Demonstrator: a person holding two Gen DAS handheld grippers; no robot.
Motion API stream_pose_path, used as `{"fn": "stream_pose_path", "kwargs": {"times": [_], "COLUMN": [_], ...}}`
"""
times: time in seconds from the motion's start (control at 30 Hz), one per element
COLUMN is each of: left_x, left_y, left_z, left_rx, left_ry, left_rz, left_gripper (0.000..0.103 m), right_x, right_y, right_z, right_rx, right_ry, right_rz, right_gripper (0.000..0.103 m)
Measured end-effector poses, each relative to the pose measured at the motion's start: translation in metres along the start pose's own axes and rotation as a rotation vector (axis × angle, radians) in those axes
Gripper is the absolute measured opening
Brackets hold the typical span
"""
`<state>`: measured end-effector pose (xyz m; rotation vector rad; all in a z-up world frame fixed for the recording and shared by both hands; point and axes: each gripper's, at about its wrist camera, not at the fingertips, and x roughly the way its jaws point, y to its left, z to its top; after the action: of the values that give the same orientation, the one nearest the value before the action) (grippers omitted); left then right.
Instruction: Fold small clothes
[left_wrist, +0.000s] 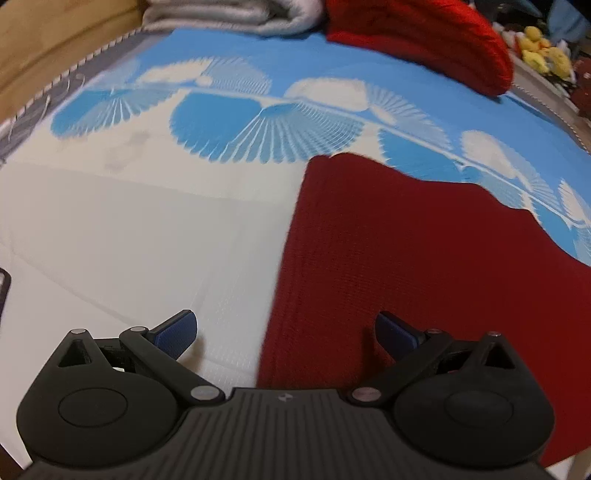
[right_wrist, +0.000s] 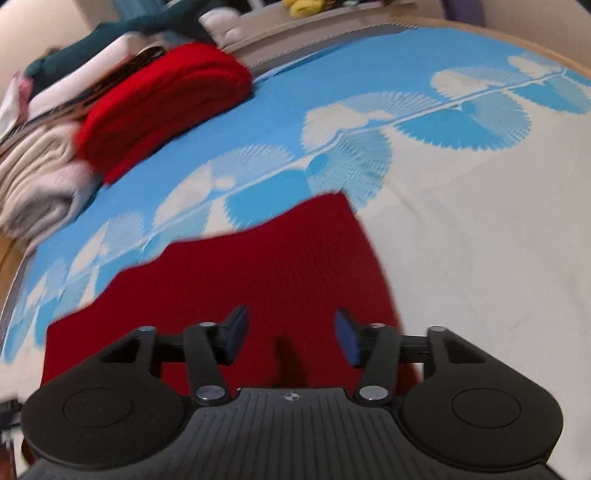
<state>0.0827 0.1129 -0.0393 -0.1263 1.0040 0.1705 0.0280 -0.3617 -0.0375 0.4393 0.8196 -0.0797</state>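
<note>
Landmark: dark red knit garment, lying flat on the blue-and-white patterned bedspread. All places are given from it.

1. Left of the garment: bare white bedspread. Left gripper hangs over the garment's left edge, jaws spread wide, nothing between them; the left pad is over the white cover, the right pad over the red knit.
2. The garment itself: one straight left edge, a stepped, uneven far edge. It looks like a single folded panel. Whether it lies in two layers cannot be told.
3. Over the garment's near part, in the right wrist view: right gripper, jaws partly apart, empty, red knit showing below the gap.
4. Beyond the garment, toward the far edge of the bed: bright red folded knit beside a grey folded cloth, with further stacked clothes behind.

Progress, as judged: several pieces already folded and stacked; this garment released mid-fold. Remaining: likely another fold, straightening the far edge, then transfer to the stack.
</note>
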Motion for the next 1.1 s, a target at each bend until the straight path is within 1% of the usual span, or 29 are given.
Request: {"fn": "stream_pose_path", "kwargs": {"times": [0.03,0.07,0.1,0.17,0.2,0.23,0.27,0.3,0.37,0.43,0.5,0.53,0.6,0.67,0.77,0.83,0.9,1.0,1.07,1.1], "left_x": [-0.003,-0.005,-0.006,-0.003,-0.001,0.001,0.003,0.003,0.004,0.006,0.009,0.010,0.010,0.010,0.009,0.009,0.010,0.012,0.012,0.012], "left_y": [-0.002,-0.005,-0.009,-0.018,-0.022,-0.025,-0.027,-0.029,-0.030,-0.032,-0.034,-0.034,-0.036,-0.036,-0.038,-0.038,-0.039,-0.039,-0.040,-0.041], "left_z": [-0.003,-0.006,-0.008,-0.012,-0.014,-0.016,-0.018,-0.019,-0.020,-0.019,-0.018,-0.018,-0.017,-0.017,-0.019,-0.020,-0.020,-0.019,-0.018,-0.018], "left_rx": [0.010,0.023,0.040,0.088,0.120,0.142,0.159,0.173,0.183,0.186,0.190,0.192,0.196,0.197,0.208,0.214,0.215,0.211,0.210,0.212], "left_ry": [-0.011,-0.020,-0.023,-0.017,-0.012,-0.012,-0.016,-0.025,-0.035,-0.035,-0.032,-0.031,-0.032,-0.033,-0.037,-0.041,-0.040,-0.033,-0.034,-0.035], "left_rz": [0.005,0.010,0.012,0.019,0.036,0.053,0.063,0.072,0.078,0.077,0.078,0.078,0.080,0.081,0.080,0.083,0.084,0.082,0.084,0.086], "left_gripper": [0.103,0.103,0.103,0.103,0.103,0.103,0.103,0.103,0.103,0.103,0.103,0.103,0.103,0.103,0.103,0.103,0.103,0.103,0.103,0.103], "right_x": [-0.001,0.004,0.008,0.019,0.022,0.023,0.020,0.015,0.008,0.010,0.020,0.023,0.023,0.020,0.007,-0.001,-0.004,0.013,0.018,0.016], "right_y": [0.005,0.011,0.017,0.032,0.039,0.045,0.049,0.051,0.048,0.044,0.044,0.047,0.055,0.057,0.051,0.048,0.047,0.049,0.054,0.056], "right_z": [-0.007,-0.011,-0.018,-0.033,-0.040,-0.045,-0.045,-0.043,-0.038,-0.035,-0.040,-0.045,-0.052,-0.048,-0.040,-0.039,-0.044,-0.060,-0.069,-0.068], "right_rx": [-0.045,-0.088,-0.157,-0.334,-0.418,-0.476,-0.485,-0.470,-0.424,-0.393,-0.439,-0.494,-0.570,-0.557,-0.491,-0.493,-0.541,-0.657,-0.743,-0.748], "right_ry": [0.044,0.071,0.082,0.080,0.064,0.056,0.054,0.057,0.061,0.088,0.116,0.113,0.098,0.092,0.091,0.089,0.095,0.167,0.162,0.154], "right_rz": [0.000,-0.004,-0.022,-0.090,-0.120,-0.142,-0.153,-0.144,-0.088,-0.045,-0.061,-0.074,-0.097,-0.092,-0.052,-0.039,-0.055,-0.115,-0.142,-0.142], "right_gripper": [0.060,0.063,0.063,0.068,0.068,0.068,0.068,0.068,0.068,0.071,0.072,0.075,0.075,0.075,0.075,0.075,0.076,0.079,0.081,0.081]}}
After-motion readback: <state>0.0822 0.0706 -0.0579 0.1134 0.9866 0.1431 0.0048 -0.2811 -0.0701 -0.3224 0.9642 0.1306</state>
